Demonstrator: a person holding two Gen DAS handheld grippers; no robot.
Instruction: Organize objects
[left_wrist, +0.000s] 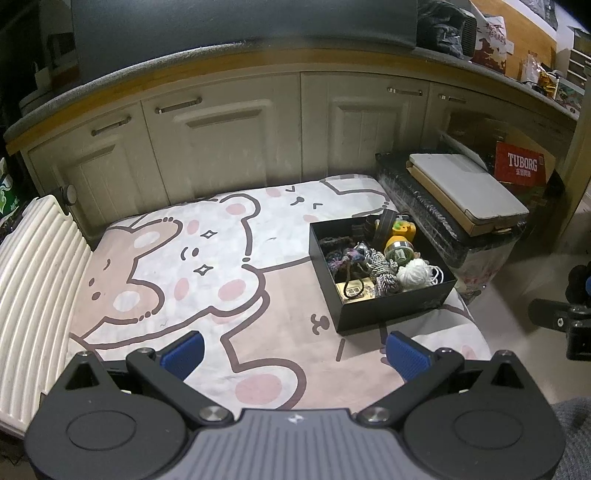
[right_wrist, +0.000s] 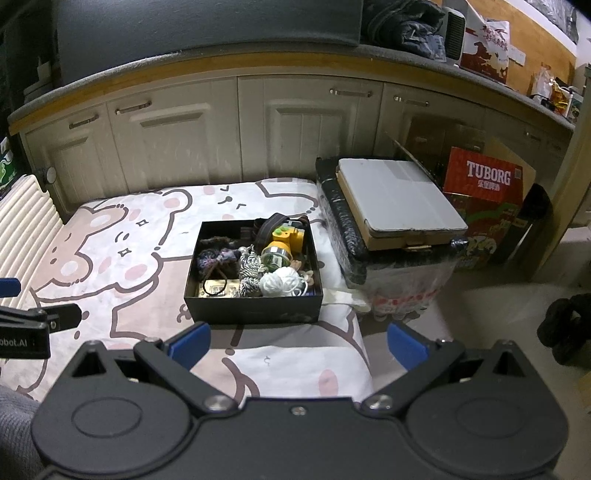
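A black open box (left_wrist: 391, 314) stands on a bear-print mat (left_wrist: 207, 266); it also shows in the right wrist view (right_wrist: 255, 308). It holds a white yarn ball (right_wrist: 279, 282), grey-white twine (right_wrist: 249, 277), purple knitted pieces (right_wrist: 216, 258), a yellow headlamp (right_wrist: 286, 240) and a card (right_wrist: 218, 288). My left gripper (left_wrist: 295, 352) is open and empty, above the mat's near part, left of the box. My right gripper (right_wrist: 299, 341) is open and empty, just in front of the box.
Cream cabinets (left_wrist: 221, 147) run along the back. A black wrapped crate (right_wrist: 391, 269) with a flat grey case (right_wrist: 399, 195) stands right of the mat, then a red Tuborg carton (right_wrist: 487, 184). A white ribbed panel (left_wrist: 33, 280) lies at left.
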